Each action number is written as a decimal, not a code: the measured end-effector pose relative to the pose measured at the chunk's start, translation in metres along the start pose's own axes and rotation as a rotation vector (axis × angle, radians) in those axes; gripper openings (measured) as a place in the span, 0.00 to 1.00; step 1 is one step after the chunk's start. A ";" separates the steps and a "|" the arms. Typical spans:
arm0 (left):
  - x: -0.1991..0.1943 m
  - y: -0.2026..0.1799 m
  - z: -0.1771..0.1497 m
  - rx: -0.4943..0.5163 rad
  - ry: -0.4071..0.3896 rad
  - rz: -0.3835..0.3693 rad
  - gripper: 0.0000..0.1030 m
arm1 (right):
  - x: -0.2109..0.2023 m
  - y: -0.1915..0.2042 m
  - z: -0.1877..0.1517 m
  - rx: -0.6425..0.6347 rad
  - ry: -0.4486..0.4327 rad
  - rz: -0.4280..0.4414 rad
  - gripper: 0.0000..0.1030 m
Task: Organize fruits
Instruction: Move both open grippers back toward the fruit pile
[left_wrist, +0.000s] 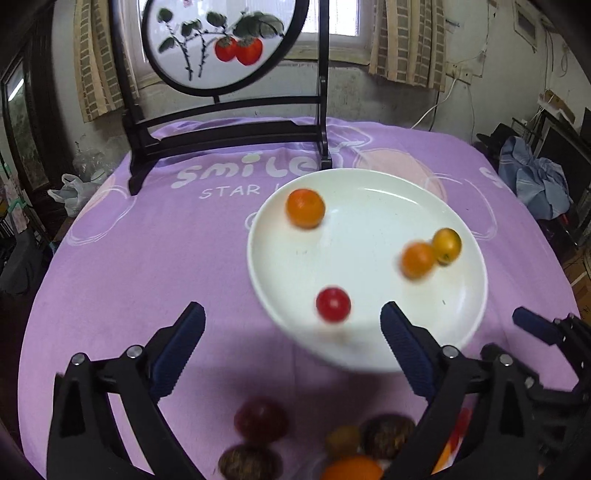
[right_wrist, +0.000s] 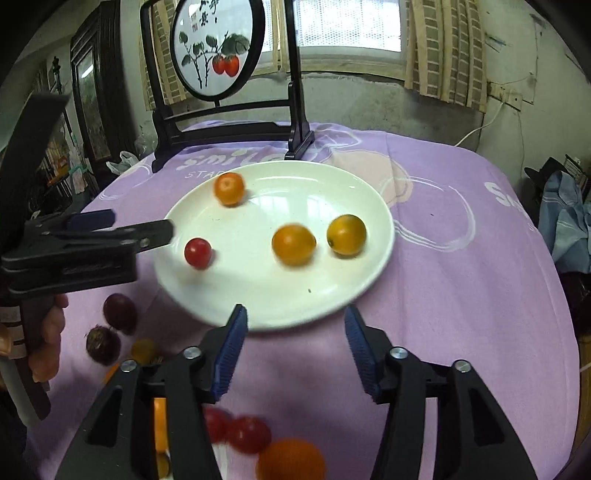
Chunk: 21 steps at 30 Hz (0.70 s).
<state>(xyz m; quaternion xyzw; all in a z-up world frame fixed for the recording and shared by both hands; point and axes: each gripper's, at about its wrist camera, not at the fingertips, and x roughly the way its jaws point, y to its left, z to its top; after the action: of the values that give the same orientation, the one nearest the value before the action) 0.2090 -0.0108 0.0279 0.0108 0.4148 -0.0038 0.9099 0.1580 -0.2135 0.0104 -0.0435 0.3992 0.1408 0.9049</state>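
A white plate (left_wrist: 369, 339) (right_wrist: 280, 306) sits on the purple cloth and holds a red cherry tomato (left_wrist: 333, 304) (right_wrist: 198, 252) and three small orange fruits (left_wrist: 305, 208) (right_wrist: 293, 240). My left gripper (left_wrist: 291, 321) is open and empty over the plate's near edge, with the red tomato between its fingers' line. It also shows in the right wrist view (right_wrist: 122, 229). My right gripper (right_wrist: 295, 317) is open and empty at the plate's near rim. Loose fruit lies near me: dark passion fruits (left_wrist: 260, 421) (right_wrist: 120, 312), red tomatoes (right_wrist: 248, 434) and an orange (left_wrist: 351, 469) (right_wrist: 291, 459).
A black wooden stand with a round painted screen (left_wrist: 218, 44) (right_wrist: 218, 48) stands at the table's far side, close behind the plate. The purple tablecloth (left_wrist: 147, 258) (right_wrist: 461, 295) covers the table. Clutter and a blue cloth (left_wrist: 535, 181) lie beyond the right edge.
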 end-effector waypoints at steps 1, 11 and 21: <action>-0.008 0.002 -0.008 0.000 -0.005 -0.006 0.92 | -0.008 -0.001 -0.007 -0.003 -0.007 -0.002 0.58; -0.051 0.028 -0.100 -0.065 0.053 -0.021 0.93 | -0.052 0.005 -0.082 -0.017 0.035 -0.019 0.63; -0.072 0.027 -0.164 -0.030 0.046 -0.042 0.93 | -0.041 0.019 -0.119 -0.025 0.150 0.016 0.63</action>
<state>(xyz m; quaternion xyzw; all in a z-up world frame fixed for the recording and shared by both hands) 0.0387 0.0201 -0.0250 -0.0117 0.4359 -0.0166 0.8998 0.0415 -0.2271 -0.0390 -0.0622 0.4646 0.1491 0.8707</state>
